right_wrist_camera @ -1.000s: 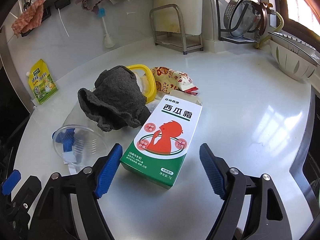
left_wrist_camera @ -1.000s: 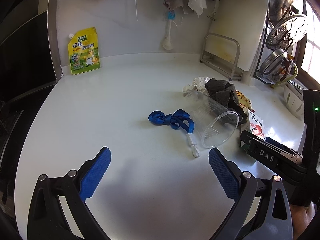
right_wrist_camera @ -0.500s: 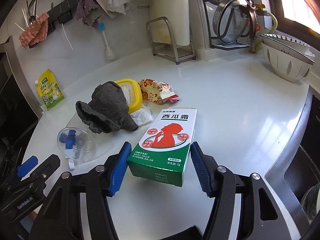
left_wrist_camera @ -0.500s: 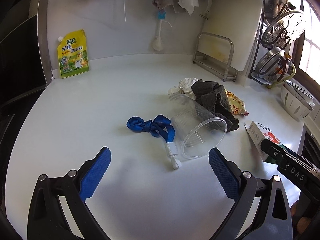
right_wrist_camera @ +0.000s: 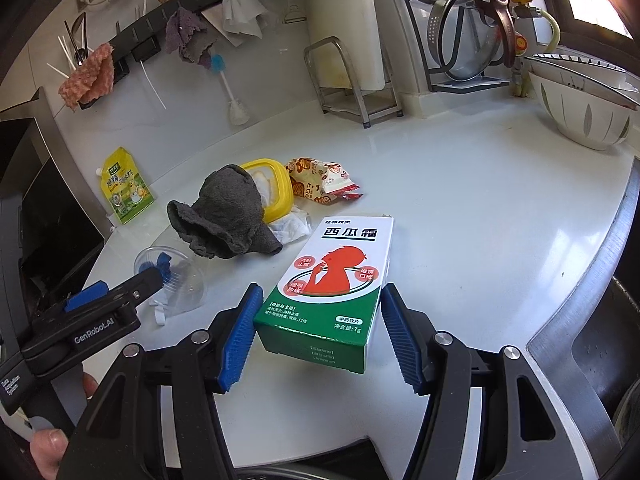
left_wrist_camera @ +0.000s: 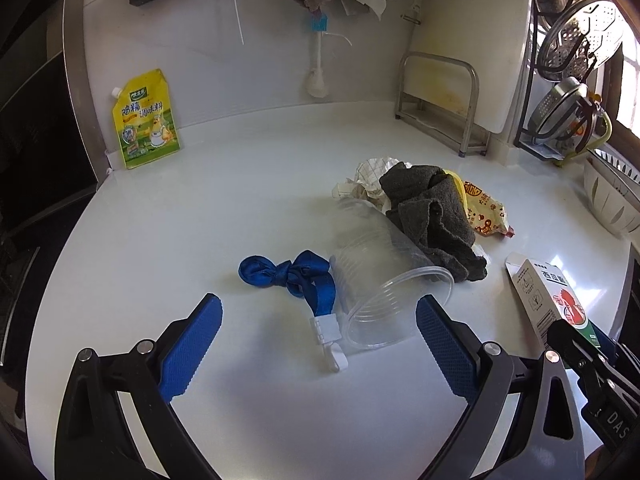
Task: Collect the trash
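A white kitchen counter runs back to a wall hung with rags, a metal rack and a yellow pouch standing against it. At centre lies a heap of trash: a clear plastic cup on its side, a grey cloth draped over its base, crumpled paper behind, a snack wrapper to the right and a yellow lid under the cloth. A blue lanyard with a white clip touches the cup's left side. The left gripper hangs wide open just short of the cup's mouth, holding nothing. The right gripper grips a white-and-green box by its near end, blue pads pressed to both sides; the box appears lifted clear of the counter, though its far end is hard to judge. A patterned bowl sits at far right.
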Demonstrator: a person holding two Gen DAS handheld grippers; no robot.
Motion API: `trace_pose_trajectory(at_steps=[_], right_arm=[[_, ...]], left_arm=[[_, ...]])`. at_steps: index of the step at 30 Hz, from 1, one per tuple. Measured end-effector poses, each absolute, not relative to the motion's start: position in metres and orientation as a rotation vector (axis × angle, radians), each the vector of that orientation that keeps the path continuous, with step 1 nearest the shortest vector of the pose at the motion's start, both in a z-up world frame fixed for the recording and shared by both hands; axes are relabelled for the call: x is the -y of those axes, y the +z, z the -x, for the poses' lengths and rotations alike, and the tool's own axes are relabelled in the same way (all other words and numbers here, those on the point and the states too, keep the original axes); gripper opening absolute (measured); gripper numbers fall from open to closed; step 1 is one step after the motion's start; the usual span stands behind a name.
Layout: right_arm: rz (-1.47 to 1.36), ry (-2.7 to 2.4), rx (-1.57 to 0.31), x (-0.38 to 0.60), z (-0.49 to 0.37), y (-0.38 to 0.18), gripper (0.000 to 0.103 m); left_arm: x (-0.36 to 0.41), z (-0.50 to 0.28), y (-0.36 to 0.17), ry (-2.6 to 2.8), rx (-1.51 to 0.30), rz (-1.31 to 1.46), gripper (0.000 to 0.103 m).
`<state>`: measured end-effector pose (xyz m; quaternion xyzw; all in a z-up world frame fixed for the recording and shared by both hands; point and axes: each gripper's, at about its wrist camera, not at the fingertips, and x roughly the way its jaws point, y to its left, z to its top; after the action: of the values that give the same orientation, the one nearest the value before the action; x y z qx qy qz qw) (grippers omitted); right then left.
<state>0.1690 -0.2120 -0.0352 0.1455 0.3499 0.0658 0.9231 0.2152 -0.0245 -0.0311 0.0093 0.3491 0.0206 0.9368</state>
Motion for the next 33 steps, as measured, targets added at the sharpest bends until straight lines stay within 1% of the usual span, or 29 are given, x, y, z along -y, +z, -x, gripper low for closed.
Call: trace_pose_trajectory(at_steps=[4,5,6,7,10,12,13,15,18,20,23,33], right_arm=[[-0.324,0.151,-0.716,0.216,-0.168,-0.035,0.059],[-0.326,0.153,-0.714,0.216,-0.168,-0.035,0.059],[-0.327,0.154,-0.713,0.216,-0.167,-0.035,0.059],[-0.327,0.156,-0.712,0.217,-0.167,-0.034,0.059],[-0.328,0.160,-0.714,0.216,-0.167,-0.035,0.059],[-0.328,0.164,-0.716,0.216,-0.167,-0.035,0.059],[-0.328,0.164,-0.716,0.216,-0.167,-0.035,0.059],[-0.331,0.165,-0.711,0.216,-0.167,-0.035,0.059],[-0.328,0.165,-0.701,0.216,-0.166,-0.034,0.059],[-0.327,0.166,-0.697,0.216,-0.165,-0.033,0.059],[-0.326,0.165,-0.688,0.215,-0.161,-0.032,0.059],[-0.308,0.124,-0.674,0.215,-0.134,-0.021,0.058]], left_arm=[[0.032,-0.225,-0.030,0.066,-0.692,-0.072,0.094],[0.033,-0.227,-0.030,0.068,-0.694,-0.077,0.090],[0.035,-0.230,-0.031,0.067,-0.698,-0.083,0.084],[0.037,-0.233,-0.032,0.069,-0.701,-0.093,0.082],[0.044,-0.237,-0.035,0.075,-0.690,-0.118,0.070],[0.047,-0.240,-0.035,0.072,-0.684,-0.126,0.050],[0.047,-0.241,-0.034,0.064,-0.679,-0.122,0.044],[0.047,-0.243,-0.032,0.038,-0.677,-0.104,0.021],[0.042,-0.241,-0.030,0.023,-0.676,-0.079,0.009],[0.036,-0.238,-0.028,0.014,-0.673,-0.055,0.006],[0.030,-0.231,-0.021,-0.001,-0.657,-0.035,0.004],[0.024,-0.194,-0.002,-0.058,-0.642,-0.023,0.004]])
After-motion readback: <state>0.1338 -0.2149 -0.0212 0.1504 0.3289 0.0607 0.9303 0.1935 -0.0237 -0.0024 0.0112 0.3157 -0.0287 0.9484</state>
